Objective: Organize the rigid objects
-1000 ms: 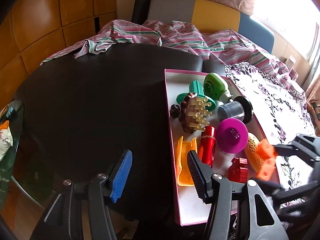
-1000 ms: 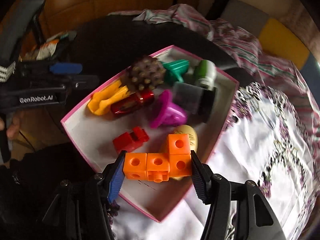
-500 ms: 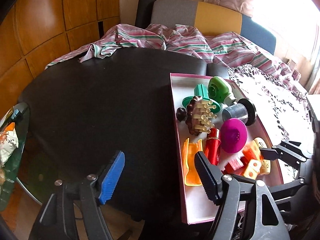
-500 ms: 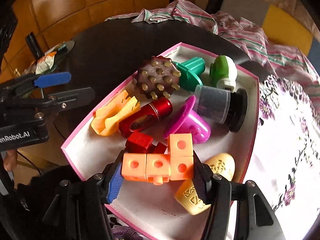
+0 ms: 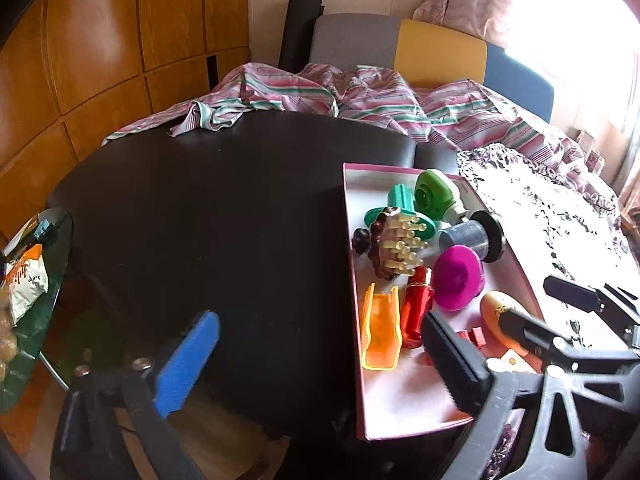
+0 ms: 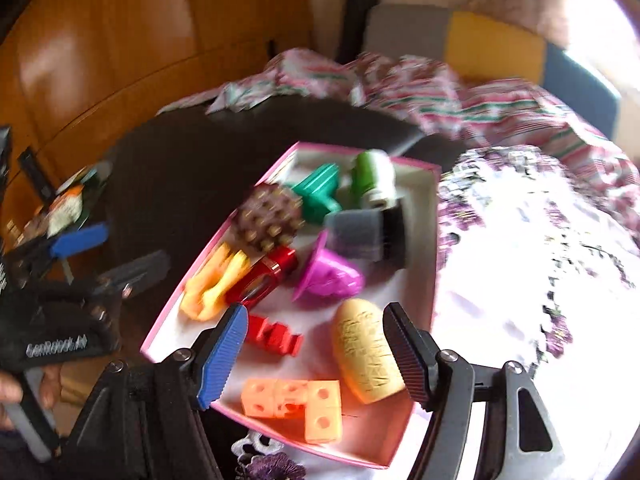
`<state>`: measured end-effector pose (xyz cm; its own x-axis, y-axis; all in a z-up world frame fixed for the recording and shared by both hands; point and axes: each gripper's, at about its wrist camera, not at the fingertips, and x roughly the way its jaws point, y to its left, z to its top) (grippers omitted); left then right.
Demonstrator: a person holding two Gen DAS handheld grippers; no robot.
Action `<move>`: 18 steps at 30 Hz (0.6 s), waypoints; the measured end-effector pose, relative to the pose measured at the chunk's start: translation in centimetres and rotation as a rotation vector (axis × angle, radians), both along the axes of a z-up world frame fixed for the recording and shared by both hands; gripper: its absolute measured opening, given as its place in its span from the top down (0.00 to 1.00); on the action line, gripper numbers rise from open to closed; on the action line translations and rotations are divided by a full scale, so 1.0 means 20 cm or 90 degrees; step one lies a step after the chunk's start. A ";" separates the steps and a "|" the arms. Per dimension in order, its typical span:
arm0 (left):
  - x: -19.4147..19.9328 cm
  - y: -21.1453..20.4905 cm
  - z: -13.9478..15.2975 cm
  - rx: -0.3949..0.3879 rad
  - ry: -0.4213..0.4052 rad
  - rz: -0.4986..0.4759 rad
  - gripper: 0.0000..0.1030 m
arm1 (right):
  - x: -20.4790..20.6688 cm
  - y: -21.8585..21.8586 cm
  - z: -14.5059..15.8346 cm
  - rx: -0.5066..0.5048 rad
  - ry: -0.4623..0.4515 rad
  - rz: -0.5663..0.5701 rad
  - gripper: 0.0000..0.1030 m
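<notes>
A shallow pink-rimmed cardboard box with a white floor [image 6: 434,240] sat on a black round table [image 5: 208,216], beside a white cloth printed with purple flowers [image 6: 520,240]. The right gripper [image 6: 316,352] hovered over the box's near corner with its jaws spread wide and nothing between them. Just below it, an orange plastic piece made of joined cubes with round holes [image 6: 296,402] lay on the box floor, free of the fingers. Beside it rested a pale yellow oval block with raised patterns [image 6: 366,354] and a small red plastic block [image 6: 276,336]. Further in lay an orange-yellow scoop [image 6: 210,292], a red metallic cylinder [image 6: 264,280], a magenta funnel-shaped cup [image 6: 328,280], a brown studded massage brush [image 6: 268,220], a teal plastic piece [image 6: 320,196], a green and white cylinder [image 6: 374,180] and a grey tube with a black base [image 6: 368,232].

The left gripper [image 5: 320,364] waited at the box's left edge, jaws wide apart and empty.

Judging by the layout, sorting looked nearly complete: every rigid item seen was inside the box, none on the table or cloth.
</notes>
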<state>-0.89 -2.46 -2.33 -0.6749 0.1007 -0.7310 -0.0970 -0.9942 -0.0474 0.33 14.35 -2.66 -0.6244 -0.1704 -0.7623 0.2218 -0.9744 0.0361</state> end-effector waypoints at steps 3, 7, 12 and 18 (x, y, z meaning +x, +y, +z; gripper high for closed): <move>0.02 0.01 0.02 0.000 0.009 -0.001 0.00 | 0.00 0.00 0.02 0.015 0.027 -0.056 0.31; 0.05 0.03 0.05 -0.006 0.021 0.005 0.00 | 0.00 0.01 0.04 0.020 0.044 -0.109 0.31; 0.08 0.03 0.07 0.000 0.039 0.022 0.00 | 0.05 0.07 0.07 0.007 0.051 -0.153 0.31; 0.10 0.02 0.09 -0.003 0.046 0.035 0.00 | 0.07 0.09 0.09 -0.001 0.062 -0.172 0.31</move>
<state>1.16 -2.03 -0.59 -0.7300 0.0597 -0.6809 -0.0460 -0.9982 -0.0382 1.78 16.09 -0.92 -0.7178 0.0102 -0.6962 -0.0430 -0.9986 0.0297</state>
